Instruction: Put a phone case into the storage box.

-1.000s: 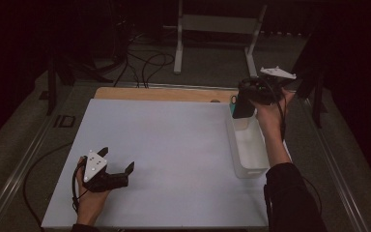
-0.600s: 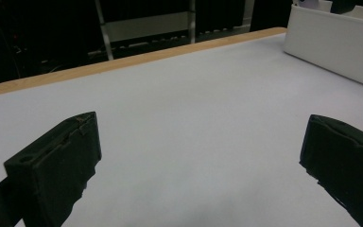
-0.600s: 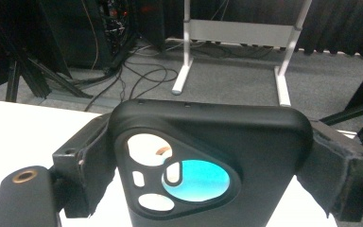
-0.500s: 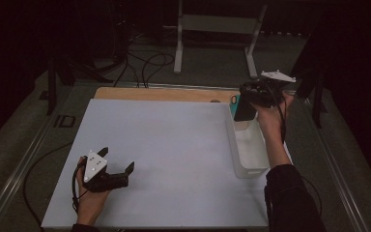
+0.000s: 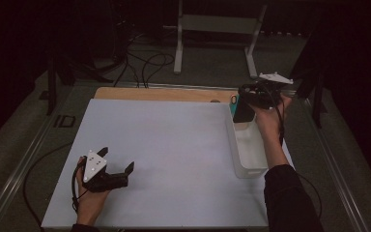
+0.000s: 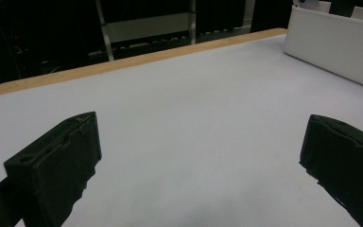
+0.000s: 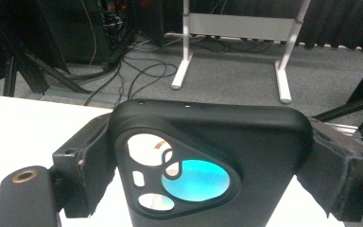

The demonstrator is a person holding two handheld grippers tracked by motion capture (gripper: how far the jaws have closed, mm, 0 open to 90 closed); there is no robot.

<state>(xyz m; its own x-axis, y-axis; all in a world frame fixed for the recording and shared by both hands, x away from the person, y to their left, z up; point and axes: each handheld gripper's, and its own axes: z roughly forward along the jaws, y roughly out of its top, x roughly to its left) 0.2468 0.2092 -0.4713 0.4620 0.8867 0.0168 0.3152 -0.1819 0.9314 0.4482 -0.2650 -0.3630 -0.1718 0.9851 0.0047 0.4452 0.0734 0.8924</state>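
A black phone case (image 7: pixel 212 161) with a large camera cut-out sits between the jaws of my right gripper (image 7: pixel 208 163), which is shut on its two sides. Teal shows through the cut-out. In the high view the right gripper (image 5: pixel 244 104) holds the phone case (image 5: pixel 244 111) above the far end of a white bin (image 5: pixel 248 169) at the table's right side. My left gripper (image 5: pixel 116 162) rests low on the white table (image 5: pixel 174 145) at the front left. Its jaws stand wide apart with nothing between them, as the left gripper (image 6: pixel 198 156) view confirms.
The white bin (image 6: pixel 331 38) lies along the table's right edge. A wooden strip (image 5: pixel 159 94) borders the far edge of the table. Beyond it are floor cables (image 5: pixel 145 63) and a metal stand (image 5: pixel 217 29). Dark floor surrounds the table.
My right gripper with the phone case has drifted slightly toward the far end of the bin. The left gripper has stayed in place, open.
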